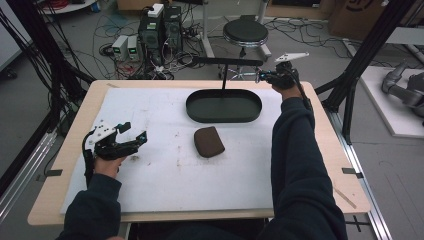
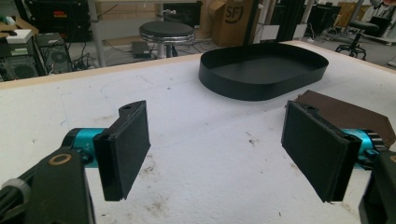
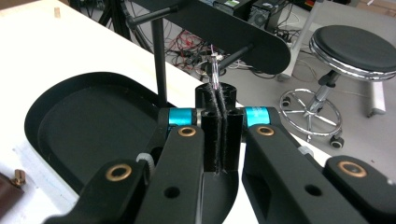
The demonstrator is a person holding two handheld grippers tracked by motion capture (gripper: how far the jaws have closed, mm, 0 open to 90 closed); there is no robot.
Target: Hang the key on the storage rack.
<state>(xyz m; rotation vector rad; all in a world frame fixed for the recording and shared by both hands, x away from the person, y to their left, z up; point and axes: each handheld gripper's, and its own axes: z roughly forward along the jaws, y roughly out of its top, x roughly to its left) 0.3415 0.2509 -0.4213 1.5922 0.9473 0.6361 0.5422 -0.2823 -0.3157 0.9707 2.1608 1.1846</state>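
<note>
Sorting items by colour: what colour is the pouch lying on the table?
Dark brown; the pouch shows best in the high view.

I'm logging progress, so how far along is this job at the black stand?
Done: the right hand-held gripper has pinched a thin strand. In hand: it holds it up beside the stand's crossbar. Left: hanging it there, probably; the left hand-held gripper is open near the brown pouch.

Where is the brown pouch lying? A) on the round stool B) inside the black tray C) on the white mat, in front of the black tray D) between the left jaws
C: the brown pouch lies flat on the white mat, just on the person's side of the black tray, outside its rim.
</note>
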